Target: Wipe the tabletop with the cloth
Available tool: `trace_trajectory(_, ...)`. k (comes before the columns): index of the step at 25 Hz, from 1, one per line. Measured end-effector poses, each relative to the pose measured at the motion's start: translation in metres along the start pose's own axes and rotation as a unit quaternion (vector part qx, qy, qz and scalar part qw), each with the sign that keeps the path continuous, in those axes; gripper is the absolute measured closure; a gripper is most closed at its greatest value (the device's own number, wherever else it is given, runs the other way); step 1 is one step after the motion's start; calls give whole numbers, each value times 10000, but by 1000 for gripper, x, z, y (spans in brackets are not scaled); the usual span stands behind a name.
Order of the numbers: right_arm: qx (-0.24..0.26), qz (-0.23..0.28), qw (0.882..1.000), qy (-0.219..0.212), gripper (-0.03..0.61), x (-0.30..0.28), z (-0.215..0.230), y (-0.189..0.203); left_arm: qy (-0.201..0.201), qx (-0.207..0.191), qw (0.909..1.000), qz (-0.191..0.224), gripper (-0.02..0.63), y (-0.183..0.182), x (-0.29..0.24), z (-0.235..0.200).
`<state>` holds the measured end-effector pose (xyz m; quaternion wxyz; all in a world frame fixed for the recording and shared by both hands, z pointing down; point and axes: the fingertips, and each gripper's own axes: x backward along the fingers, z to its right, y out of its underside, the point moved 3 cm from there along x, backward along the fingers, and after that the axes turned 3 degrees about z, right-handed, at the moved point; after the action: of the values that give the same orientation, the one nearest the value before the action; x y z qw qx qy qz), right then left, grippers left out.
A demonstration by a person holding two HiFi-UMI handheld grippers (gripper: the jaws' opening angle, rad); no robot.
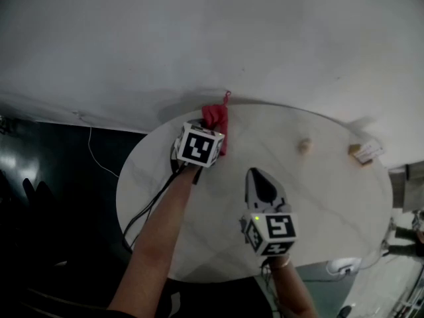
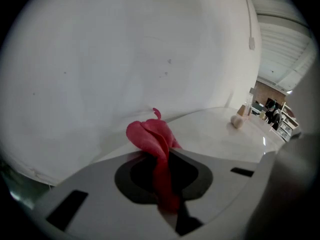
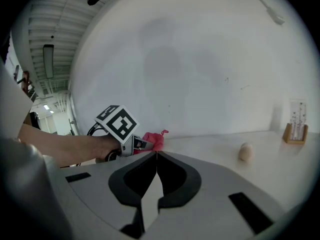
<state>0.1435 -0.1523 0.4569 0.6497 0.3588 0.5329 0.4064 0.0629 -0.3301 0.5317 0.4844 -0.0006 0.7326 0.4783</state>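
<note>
Grey fingers of the right gripper sit pressed together on nothing over the middle of the pale counter, probably parked clear of the wiping path. Farther out, the left gripper pinches the bunched red cloth at the counter's far edge by the wall, likely to start a stroke there.

Most of the round tabletop lies bare, open from the right gripper out to the near rim; toward the far right a small egg-shaped lump and a wooden card stand block the way; the wall closes the far edge, where the left gripper and red cloth sit.
</note>
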Motion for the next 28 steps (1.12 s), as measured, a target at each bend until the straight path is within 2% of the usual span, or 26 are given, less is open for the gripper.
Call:
trace_trajectory(10, 165, -73, 9991, -393, 575, -20, -36, -3, -670, 322, 9972, 17, 572, 28, 39, -89)
trace_trajectory(14, 205, -78, 9987, -468, 575, -22, -43, -6, -824, 626, 9945, 129, 572, 41, 58, -114)
trace_trajectory(22, 292, -51, 9980, -550, 575, -21, -52, -8, -1391, 1056, 9846, 58, 572, 87, 104, -168)
trace_trajectory(28, 336, 13, 9977, -584, 575, -13, -56, -11, -1791, 1493, 9724, -9, 572, 130, 149, -195)
